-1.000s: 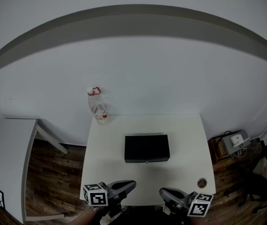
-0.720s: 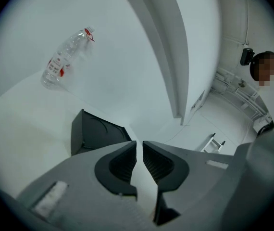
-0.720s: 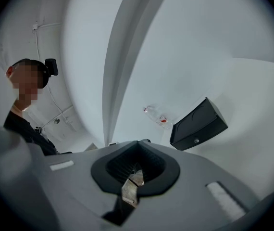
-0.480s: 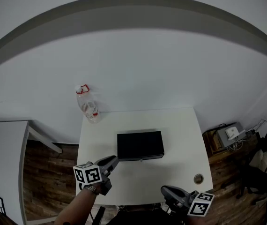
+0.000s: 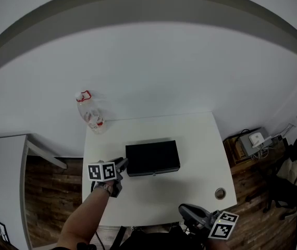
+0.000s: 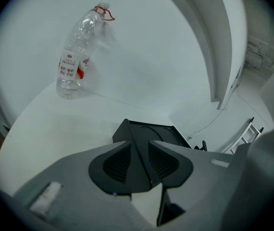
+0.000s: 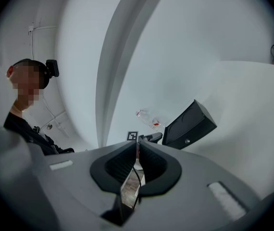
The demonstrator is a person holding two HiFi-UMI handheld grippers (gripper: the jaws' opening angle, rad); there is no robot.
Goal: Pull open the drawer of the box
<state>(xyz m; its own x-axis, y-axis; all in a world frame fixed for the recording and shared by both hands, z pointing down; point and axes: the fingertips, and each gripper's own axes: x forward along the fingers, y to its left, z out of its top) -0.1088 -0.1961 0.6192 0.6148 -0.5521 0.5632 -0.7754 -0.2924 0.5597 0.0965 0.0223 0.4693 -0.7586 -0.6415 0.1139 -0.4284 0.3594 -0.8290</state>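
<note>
A black box (image 5: 152, 158) lies in the middle of the white table (image 5: 200, 150), its drawer front with a small knob (image 5: 153, 174) facing me and closed. My left gripper (image 5: 120, 166) is at the box's left end. In the left gripper view the jaws are opening and the box's near corner (image 6: 151, 131) sits in the gap of the gripper (image 6: 140, 143). My right gripper (image 5: 184, 211) hangs at the table's near edge, well short of the box. Its jaws (image 7: 138, 148) are opening to a thin slit with nothing in it. The box (image 7: 190, 124) lies ahead of it.
A clear plastic bottle (image 5: 88, 113) with a red cap ring stands at the table's far left corner. A round cable hole (image 5: 220, 194) is near the front right corner. A second white table (image 5: 2, 181) stands to the left, with wooden floor around. A person (image 7: 24, 109) shows in the right gripper view.
My left gripper has travelled from the table's near edge up to the box's left end and its jaws have spread. The right gripper has stayed at the near edge.
</note>
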